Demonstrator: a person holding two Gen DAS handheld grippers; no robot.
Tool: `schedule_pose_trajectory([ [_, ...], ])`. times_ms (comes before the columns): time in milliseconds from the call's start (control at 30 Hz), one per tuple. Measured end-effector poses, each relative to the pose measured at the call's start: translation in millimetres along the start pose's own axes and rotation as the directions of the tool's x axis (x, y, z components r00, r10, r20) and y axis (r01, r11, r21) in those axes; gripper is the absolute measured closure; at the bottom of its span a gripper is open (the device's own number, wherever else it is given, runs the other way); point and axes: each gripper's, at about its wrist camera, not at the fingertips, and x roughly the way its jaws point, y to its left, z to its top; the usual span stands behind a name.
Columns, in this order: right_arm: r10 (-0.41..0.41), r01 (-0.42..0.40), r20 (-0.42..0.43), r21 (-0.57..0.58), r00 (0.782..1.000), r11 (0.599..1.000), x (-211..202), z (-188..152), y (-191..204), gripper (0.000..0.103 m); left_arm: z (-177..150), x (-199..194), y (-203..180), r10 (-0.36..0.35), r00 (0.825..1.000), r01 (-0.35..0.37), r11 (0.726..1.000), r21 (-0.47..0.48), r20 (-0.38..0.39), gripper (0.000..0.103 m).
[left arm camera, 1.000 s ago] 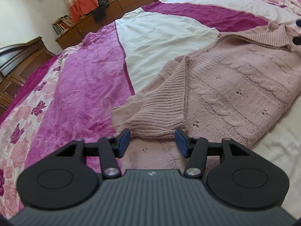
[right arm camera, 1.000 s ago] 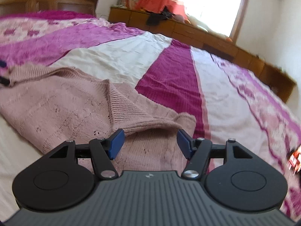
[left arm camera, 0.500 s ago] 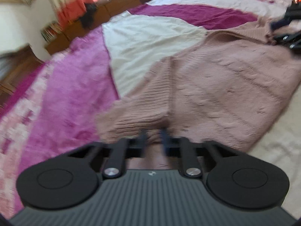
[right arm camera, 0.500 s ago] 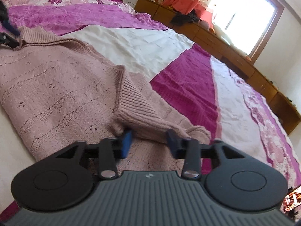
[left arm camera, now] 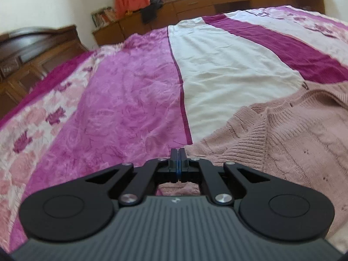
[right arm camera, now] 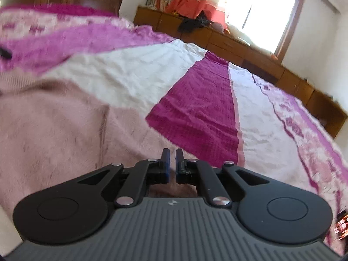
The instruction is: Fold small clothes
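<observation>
Knitted dusty-pink sweater (left arm camera: 289, 143) with cable and ribbed texture lies spread on a bed covered by a patchwork bedspread (left arm camera: 121, 108) of magenta, white and floral-pink panels. Left wrist view: the sweater occupies the lower right of the bed, its ribbed sleeve folded across the body and its near edge running under the tool. The left gripper (left arm camera: 178, 159), black with blue-lined pads, has its fingers pressed fully together with no gap visible; pink knit shows just below and behind the tips, but whether any fabric is pinched between the pads cannot be told. Right wrist view, blurred: the sweater (right arm camera: 54, 130) fills the lower left, overlapping the white and dark-magenta panels of the bedspread (right arm camera: 195, 113). The right gripper (right arm camera: 172, 158) has its fingers nearly closed, a narrow slit remaining between the blue pads; pink knit shows in that slit and beneath the linkage, which suggests a thin grip on the sweater's edge, though the blur leaves this uncertain. Background in both views: a low wooden cabinet (left arm camera: 217, 2) along the far wall, an orange-and-cream curtain (right arm camera: 195, 0) beside a bright window (right arm camera: 261, 10), and a dark wooden headboard (left arm camera: 32, 50).
</observation>
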Motion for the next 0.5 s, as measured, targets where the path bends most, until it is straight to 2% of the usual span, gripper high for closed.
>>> schedule_pose_trajectory([
  [67, 0.07, -0.07, -0.001, 0.042, 0.998, 0.997, -2, 4, -12, 0.095, -1, -4, 5, -0.017, 1.0, 0.017, 1.0, -0.008, -0.003, 0.098],
  [133, 0.118, -0.117, -0.018, 0.049, 0.993, 0.992, -3, 6, -17, 0.081, -4, -6, 5, -0.029, 0.999, 0.029, 1.0, 0.005, -0.028, 0.098],
  [200, 0.136, -0.135, -0.026, 0.034, 0.99, 0.99, -4, 6, -19, 0.039, -6, -7, 6, -0.056, 0.997, 0.056, 0.998, -0.003, -0.06, 0.098],
  [233, 0.142, -0.142, -0.021, 0.025, 0.99, 0.99, -6, 6, -19, 0.034, -7, -8, 6, -0.072, 0.995, 0.072, 0.997, -0.01, -0.075, 0.097],
  [333, 0.179, -0.179, -0.016, 0.013, 0.984, 0.984, -10, 6, -16, 0.033, -12, -14, 5, -0.132, 0.986, 0.129, 0.991, -0.041, -0.098, 0.096],
  [367, 0.186, -0.186, -0.019, 0.013, 0.982, 0.982, -10, 6, -14, 0.033, -13, -16, 3, -0.154, 0.982, 0.149, 0.987, -0.053, -0.106, 0.091],
  [400, 0.192, -0.192, -0.022, 0.005, 0.981, 0.981, -10, 5, -13, 0.033, -15, -18, 2, -0.177, 0.977, 0.17, 0.983, -0.068, -0.116, 0.071],
  [433, 0.193, -0.193, -0.023, -0.005, 0.981, 0.981, -10, 5, -11, 0.033, -17, -20, 0, -0.189, 0.975, 0.181, 0.98, -0.078, -0.12, 0.058],
  [467, 0.2, -0.2, -0.028, -0.018, 0.979, 0.98, -9, 4, -8, 0.033, -19, -23, -3, -0.2, 0.973, 0.191, 0.978, -0.085, -0.116, 0.042],
  [500, 0.208, -0.209, -0.035, -0.031, 0.977, 0.977, -10, 3, -5, 0.033, -21, -26, -6, -0.211, 0.971, 0.203, 0.976, -0.085, -0.109, 0.038],
])
